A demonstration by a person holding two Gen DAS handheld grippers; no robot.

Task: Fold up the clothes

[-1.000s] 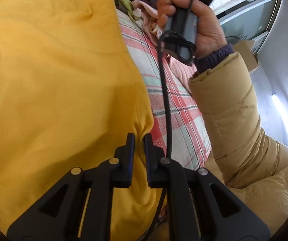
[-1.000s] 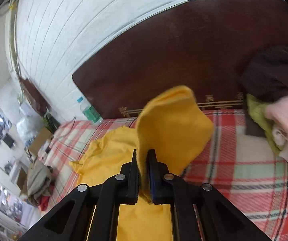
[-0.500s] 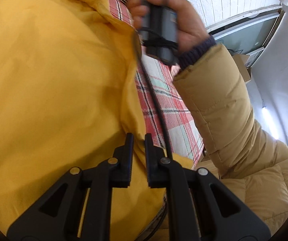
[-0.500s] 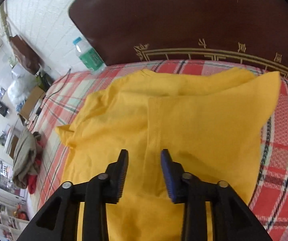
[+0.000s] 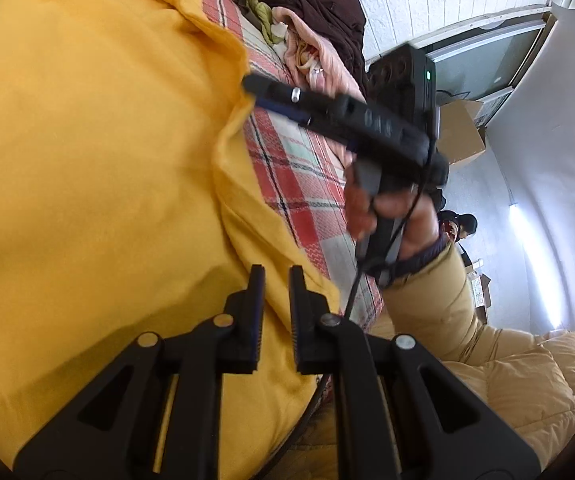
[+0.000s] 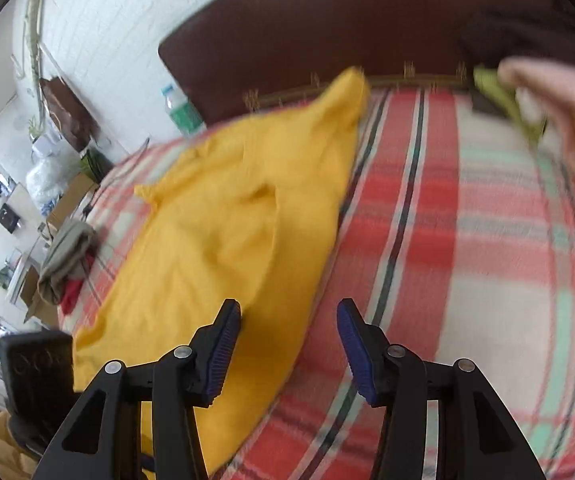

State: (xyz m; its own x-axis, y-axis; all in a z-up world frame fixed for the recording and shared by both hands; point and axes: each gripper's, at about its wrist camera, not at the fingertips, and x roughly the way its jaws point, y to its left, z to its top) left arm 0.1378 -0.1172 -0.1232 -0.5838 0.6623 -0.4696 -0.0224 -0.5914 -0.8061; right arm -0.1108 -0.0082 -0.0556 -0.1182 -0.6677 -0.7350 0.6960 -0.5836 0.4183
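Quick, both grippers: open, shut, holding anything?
Left gripper: shut on the yellow shirt.
Right gripper: open, holding nothing, above the shirt's edge and the plaid blanket.

No lettering can be read for certain. Raised marks on the right hand-held gripper (image 5: pixel 367 118) look like characters; the gold signs on the headboard (image 6: pixel 367 20) are blurred.

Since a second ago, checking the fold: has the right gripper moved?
Yes. The right gripper let go of the yellow shirt, opened wide, and shifted right off it toward the plaid bedsheet, judged against the headboard.
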